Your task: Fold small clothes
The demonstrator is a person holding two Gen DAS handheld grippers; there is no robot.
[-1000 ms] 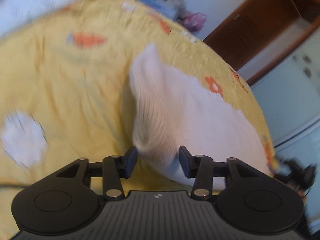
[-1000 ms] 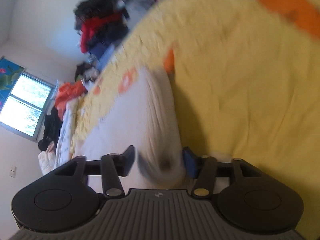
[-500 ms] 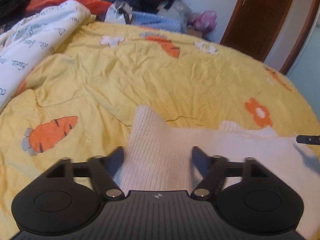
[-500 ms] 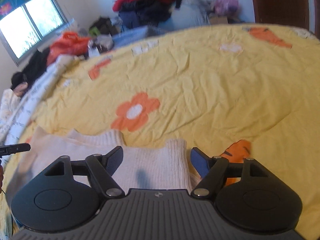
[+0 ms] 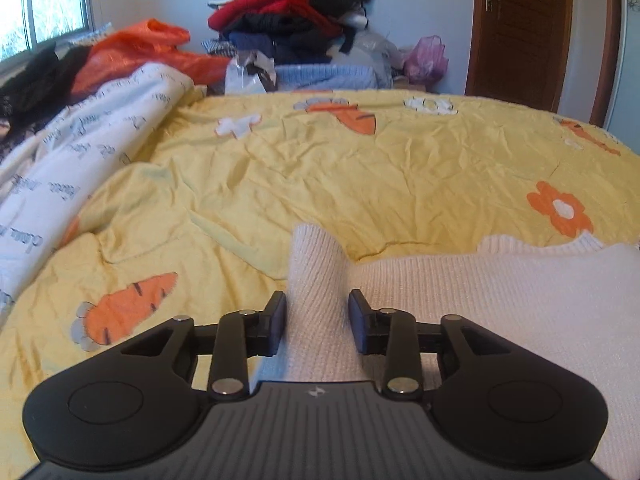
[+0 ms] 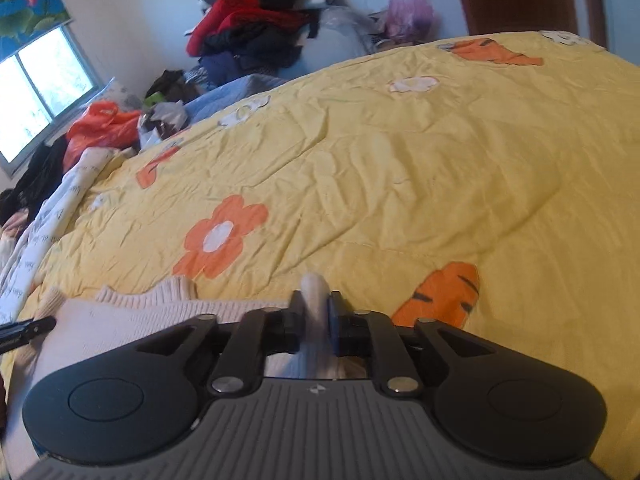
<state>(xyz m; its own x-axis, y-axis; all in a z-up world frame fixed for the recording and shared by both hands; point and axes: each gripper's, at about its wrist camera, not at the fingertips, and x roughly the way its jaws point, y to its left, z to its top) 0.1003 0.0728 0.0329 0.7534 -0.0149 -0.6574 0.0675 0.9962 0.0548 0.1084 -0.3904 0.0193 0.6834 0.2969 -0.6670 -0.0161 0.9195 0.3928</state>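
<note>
A small cream knit sweater [image 5: 500, 300] lies flat on a yellow bedspread [image 5: 360, 168] with carrot and flower prints. In the left wrist view its left sleeve [image 5: 316, 272] runs between the fingers of my left gripper [image 5: 317, 322], which stand partly open on either side of it, not pinching. In the right wrist view the sweater [image 6: 152, 316] lies at the lower left. My right gripper [image 6: 316, 320] is shut on the right sleeve cuff [image 6: 315, 286], which sticks up between the pads. The left gripper's tip [image 6: 28, 328] shows at the left edge.
A white printed quilt [image 5: 80, 148] lies bunched along the bed's left side. Piled clothes [image 5: 292, 20], an orange bag [image 5: 144, 52] and a pink bag [image 5: 426, 58] stand beyond the bed. A brown door [image 5: 520, 28] is at the back right, a window [image 5: 44, 4] at the left.
Both grippers came down to the bed with the sweater, opened over it, then narrowed. The right has now closed on the right sleeve cuff; the left has narrowed around the left sleeve.
</note>
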